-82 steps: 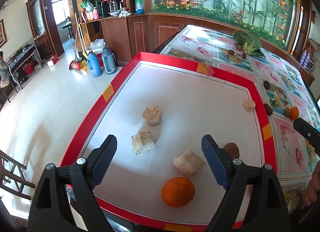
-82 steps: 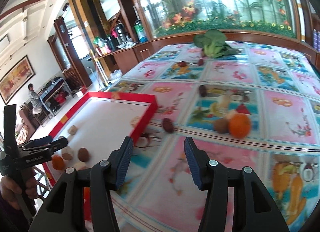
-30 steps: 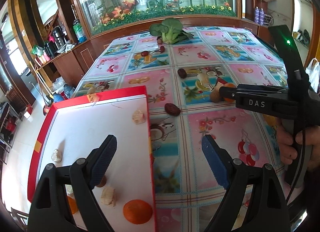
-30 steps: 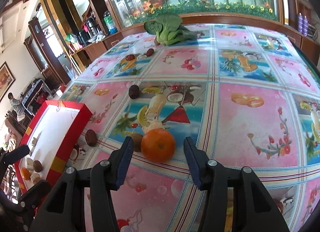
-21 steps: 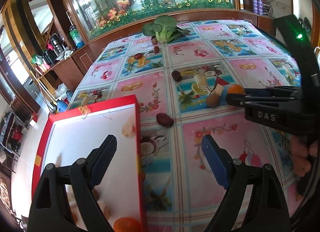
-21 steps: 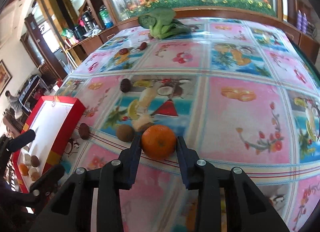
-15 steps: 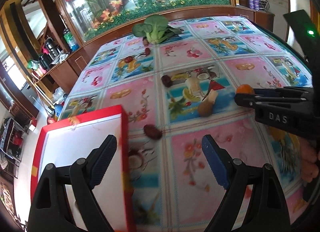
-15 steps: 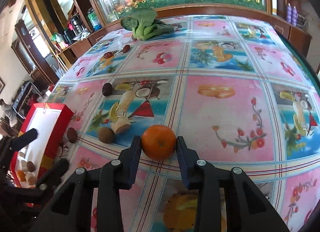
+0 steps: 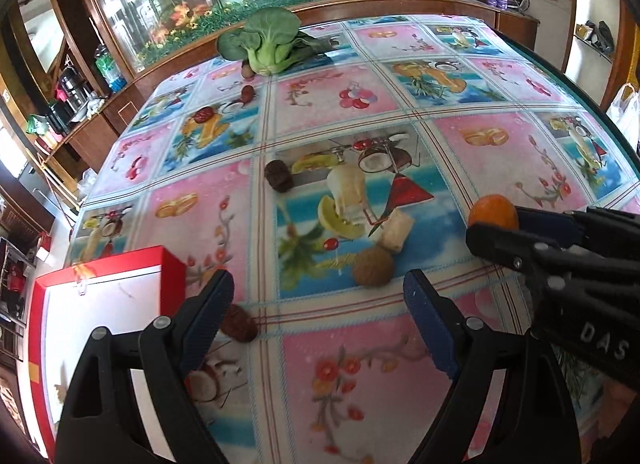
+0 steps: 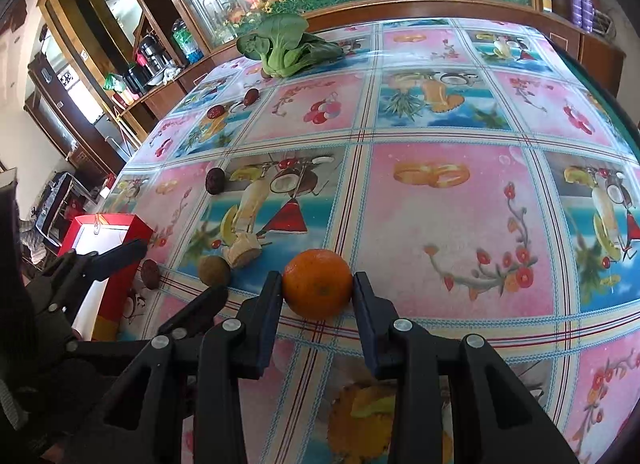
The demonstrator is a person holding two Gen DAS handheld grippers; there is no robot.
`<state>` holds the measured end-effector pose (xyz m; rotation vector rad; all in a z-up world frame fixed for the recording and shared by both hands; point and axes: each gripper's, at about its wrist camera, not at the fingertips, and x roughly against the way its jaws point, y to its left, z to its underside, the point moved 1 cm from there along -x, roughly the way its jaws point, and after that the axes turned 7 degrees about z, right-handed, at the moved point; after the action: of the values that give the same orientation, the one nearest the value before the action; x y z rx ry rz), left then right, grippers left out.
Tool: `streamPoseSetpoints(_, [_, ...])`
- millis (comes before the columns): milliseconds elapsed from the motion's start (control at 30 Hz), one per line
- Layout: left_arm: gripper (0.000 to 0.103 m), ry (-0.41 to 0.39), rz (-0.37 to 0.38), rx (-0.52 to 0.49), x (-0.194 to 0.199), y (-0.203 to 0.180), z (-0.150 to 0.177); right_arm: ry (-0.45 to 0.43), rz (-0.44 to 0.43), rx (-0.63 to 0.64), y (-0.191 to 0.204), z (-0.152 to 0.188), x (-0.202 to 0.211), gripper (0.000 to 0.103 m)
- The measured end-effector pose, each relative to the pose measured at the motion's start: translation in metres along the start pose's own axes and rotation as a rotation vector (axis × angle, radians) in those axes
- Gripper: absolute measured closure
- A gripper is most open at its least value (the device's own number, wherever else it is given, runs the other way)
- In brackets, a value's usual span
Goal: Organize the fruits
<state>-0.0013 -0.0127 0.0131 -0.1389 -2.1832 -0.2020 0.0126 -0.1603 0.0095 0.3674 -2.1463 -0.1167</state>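
My right gripper (image 10: 317, 291) is shut on an orange (image 10: 317, 283), just above the fruit-print tablecloth; the orange also shows in the left wrist view (image 9: 493, 214). My left gripper (image 9: 316, 312) is open and empty above the cloth. A brown kiwi (image 9: 372, 266) and a pale cut piece (image 9: 396, 231) lie just beyond it; they show in the right wrist view too, the kiwi (image 10: 214, 270) left of the orange. A red-rimmed white tray (image 9: 100, 300) sits at the left. A dark date (image 9: 239, 328) lies beside the tray.
More dark dates (image 9: 279, 180) lie scattered farther back on the cloth. A green bok choy (image 9: 272, 42) lies at the far edge near a wooden ledge and glass display. The table's right edge (image 9: 592, 104) drops off to the floor.
My right gripper closed on the orange and lifted it slightly. My left gripper swung right, away from the tray, and now points at the kiwi and cut piece.
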Motion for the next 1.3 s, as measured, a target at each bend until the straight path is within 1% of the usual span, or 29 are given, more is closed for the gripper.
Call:
streamPoseSetpoints(33, [0.017,-0.001,0.003,-0.005,-0.002,-0.001,-0.001,0.003,-0.005,-0.004,0.0,0.001,0.0,0.068])
streamPoseSetpoints(167, [0.033,0.016,0.033,-0.013,-0.011,-0.004,-0.003,0.01,-0.016,-0.013,-0.002,0.001,-0.001,0.068])
streamPoseSetpoints(200, [0.034,0.008,0.048,-0.002,-0.012,-0.003,-0.004,0.01,-0.017,-0.014,-0.002,0.0,-0.001,0.068])
streamPoseSetpoints(300, [0.049,0.006,0.071,0.011,-0.014,-0.001,-0.007,0.011,-0.018,-0.015,-0.002,0.001,0.0,0.068])
streamPoseSetpoints(367, [0.062,0.005,0.1,0.01,-0.014,-0.003,-0.008,0.011,-0.018,-0.013,-0.002,0.0,-0.001,0.068])
streamPoseSetpoints(433, [0.068,0.003,0.114,0.004,-0.014,-0.006,-0.007,0.009,-0.015,-0.009,-0.002,0.0,-0.001,0.068])
streamPoseSetpoints(500, [0.078,0.002,0.133,0.002,-0.013,-0.007,-0.006,0.007,-0.013,-0.003,-0.002,0.0,-0.001,0.068])
streamPoseSetpoints(700, [0.078,-0.002,0.135,0.026,-0.008,-0.007,0.0,-0.006,0.006,0.026,0.003,0.0,-0.002,0.068])
streamPoseSetpoints(800, [0.078,-0.008,0.117,0.034,-0.004,-0.007,0.005,-0.015,0.022,0.048,0.006,0.0,-0.003,0.068])
streamPoseSetpoints(867, [0.078,-0.013,0.09,0.039,-0.001,-0.005,0.01,-0.022,0.032,0.061,0.008,0.001,-0.003,0.068])
streamPoseSetpoints(1033, [0.078,-0.034,0.063,0.057,0.008,0.001,0.02,-0.034,0.05,0.084,0.011,0.002,-0.003,0.068])
streamPoseSetpoints(1300, [0.078,-0.077,0.044,0.061,0.025,0.006,0.027,-0.046,0.069,0.107,0.015,0.002,-0.005,0.068])
